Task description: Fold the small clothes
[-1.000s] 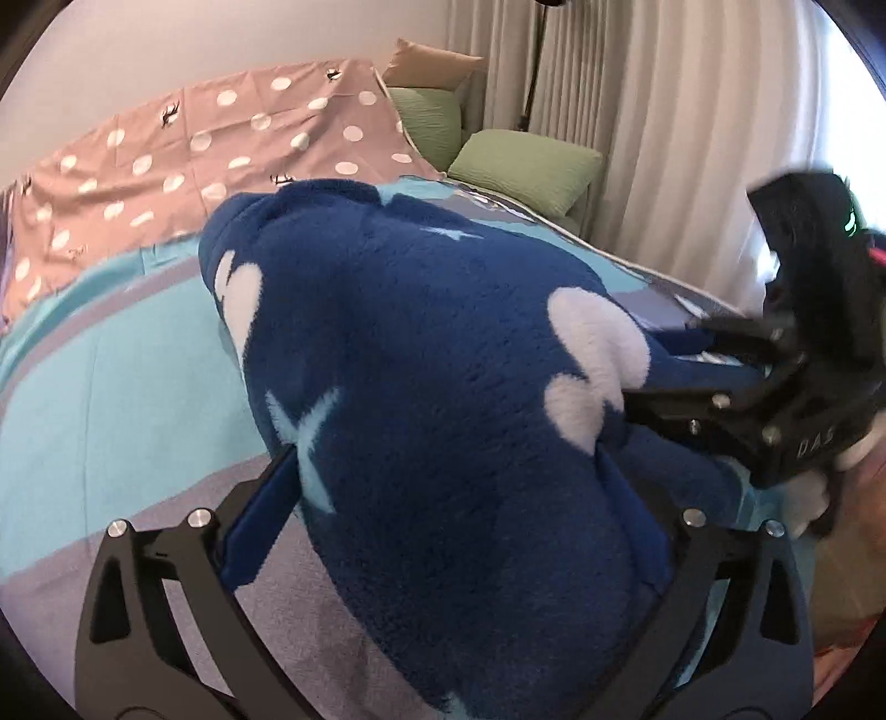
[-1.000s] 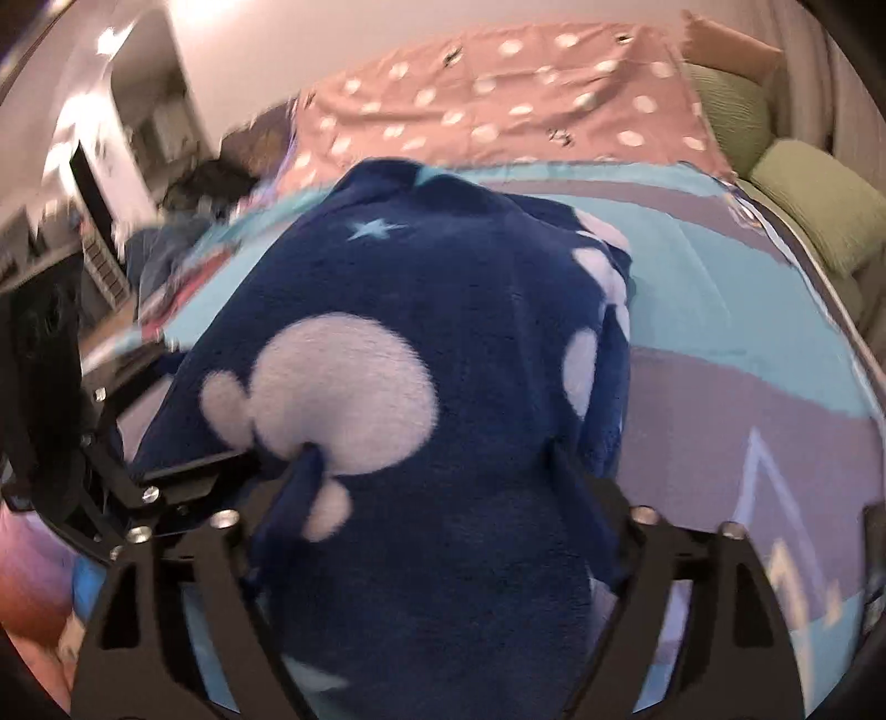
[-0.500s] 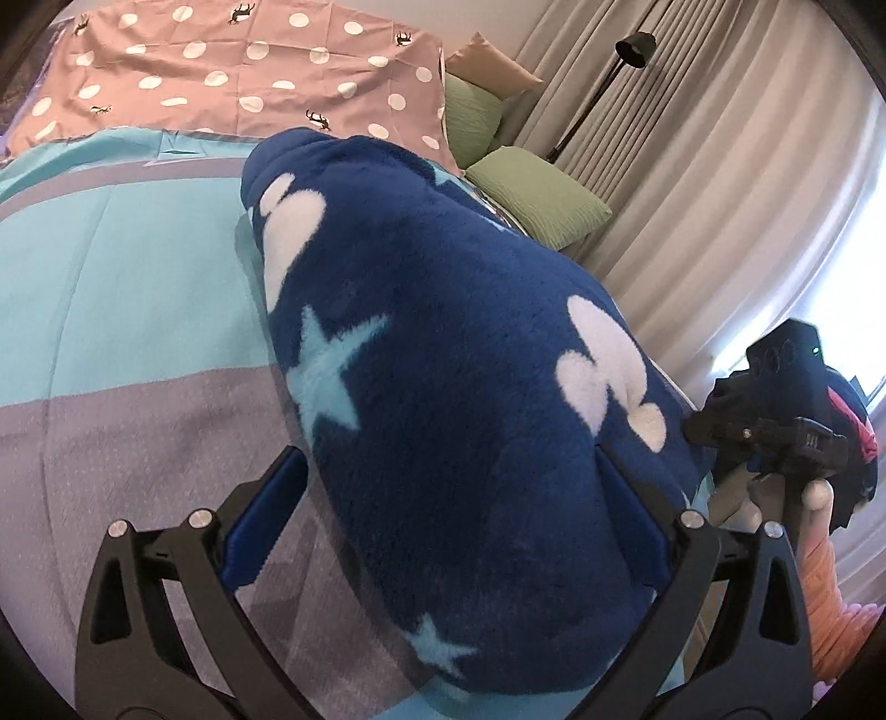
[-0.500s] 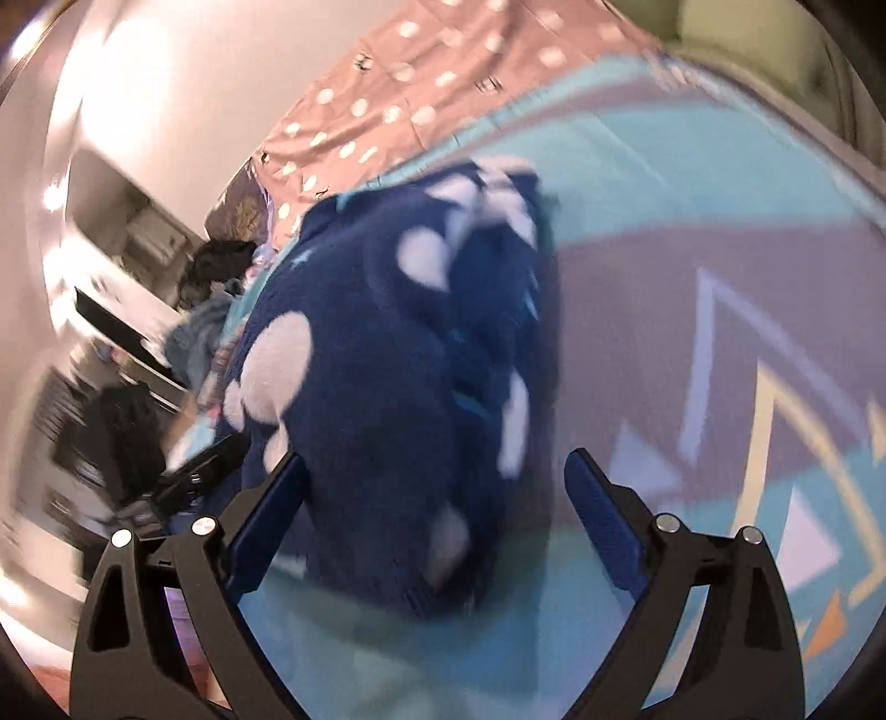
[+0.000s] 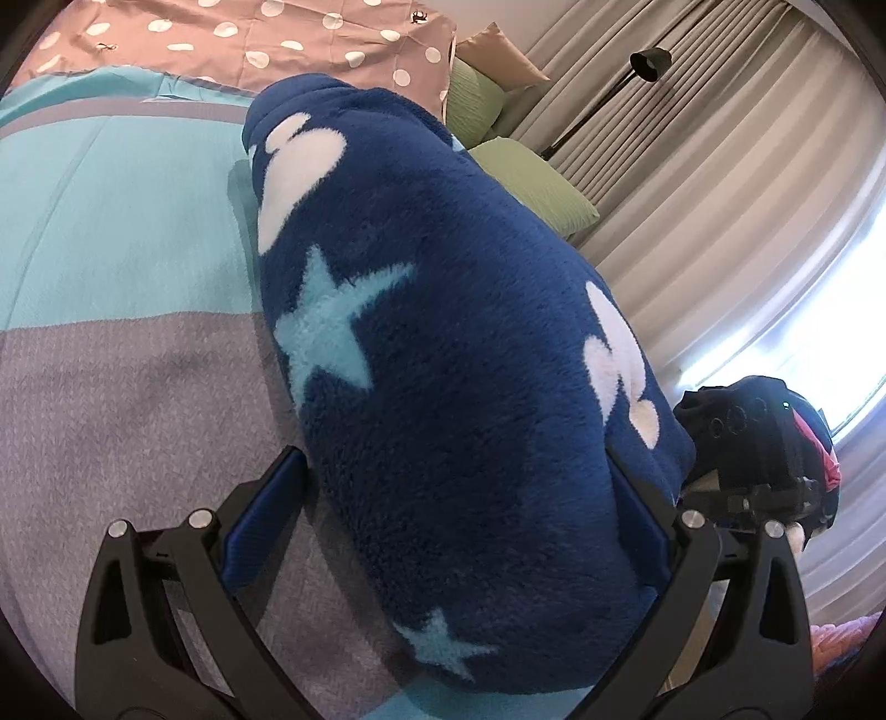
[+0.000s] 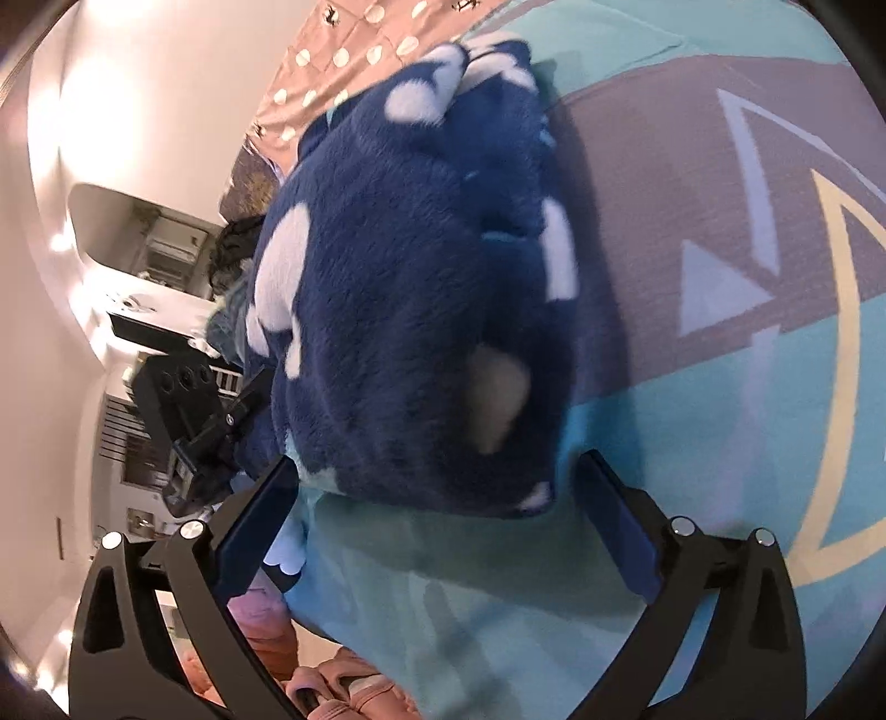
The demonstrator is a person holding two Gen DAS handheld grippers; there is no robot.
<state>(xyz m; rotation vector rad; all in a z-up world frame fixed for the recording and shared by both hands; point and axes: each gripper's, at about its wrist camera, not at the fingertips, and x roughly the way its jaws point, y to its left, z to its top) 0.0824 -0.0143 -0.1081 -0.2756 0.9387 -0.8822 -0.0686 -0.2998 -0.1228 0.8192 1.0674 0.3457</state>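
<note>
A dark blue fleece garment (image 5: pixel 443 343) with white blobs and light blue stars lies bunched on the bed. It also shows in the right wrist view (image 6: pixel 421 288). My left gripper (image 5: pixel 454 520) is open, its jaws wide on either side of the garment's near end. My right gripper (image 6: pixel 437 509) is open and empty, just short of the garment's near edge. Each gripper shows in the other's view, the right one (image 5: pixel 758 459) beyond the garment, the left one (image 6: pixel 188 421) at its far side.
The bed has a teal and grey cover (image 5: pixel 122 232) with a yellow and white pattern (image 6: pixel 803 277). A pink dotted sheet (image 5: pixel 249 39) and green pillows (image 5: pixel 531 183) lie at the head. Curtains (image 5: pixel 720 166) and a floor lamp (image 5: pixel 648 61) stand behind. Pink cloth (image 6: pixel 332 687) lies below the bed edge.
The right gripper let go of the garment and drew back from it. The garment dropped onto the bed, and the left gripper tilted down over it.
</note>
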